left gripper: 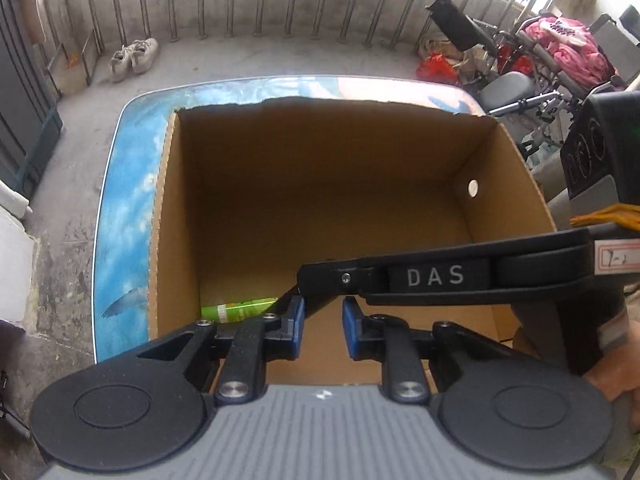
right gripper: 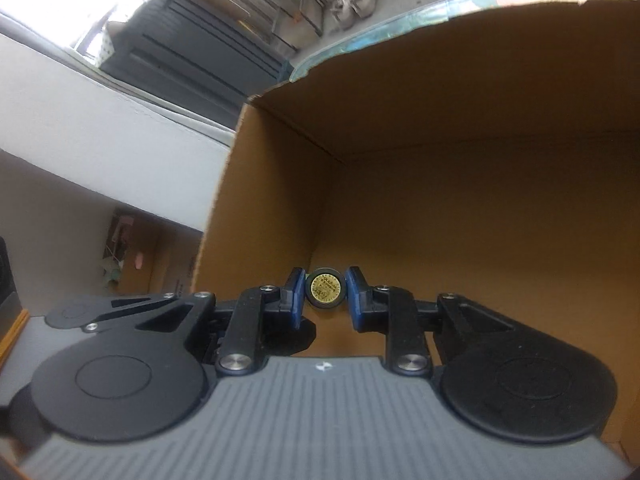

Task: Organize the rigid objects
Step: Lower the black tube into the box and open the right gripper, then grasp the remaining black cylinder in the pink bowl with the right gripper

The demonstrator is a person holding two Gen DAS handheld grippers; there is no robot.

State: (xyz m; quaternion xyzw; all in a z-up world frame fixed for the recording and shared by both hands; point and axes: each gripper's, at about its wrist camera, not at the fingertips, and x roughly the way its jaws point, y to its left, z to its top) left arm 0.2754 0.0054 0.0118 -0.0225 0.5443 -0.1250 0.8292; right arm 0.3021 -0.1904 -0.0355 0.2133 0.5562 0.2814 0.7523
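An open cardboard box stands on a blue-patterned table. A green pack lies on the box floor at the near left. My left gripper hangs over the box's near edge, its blue pads drawn close with nothing between them. My right gripper, a black arm marked DAS, reaches into the box from the right. In the right wrist view, the right gripper is shut on a small round black item with a gold label, low inside the box.
A pair of pale shoes sits on the concrete floor by the metal railing. A wheelchair with pink cloth and red bags stand at the far right. A grey cabinet and a white wall lie left of the box. A hand shows at the right edge.
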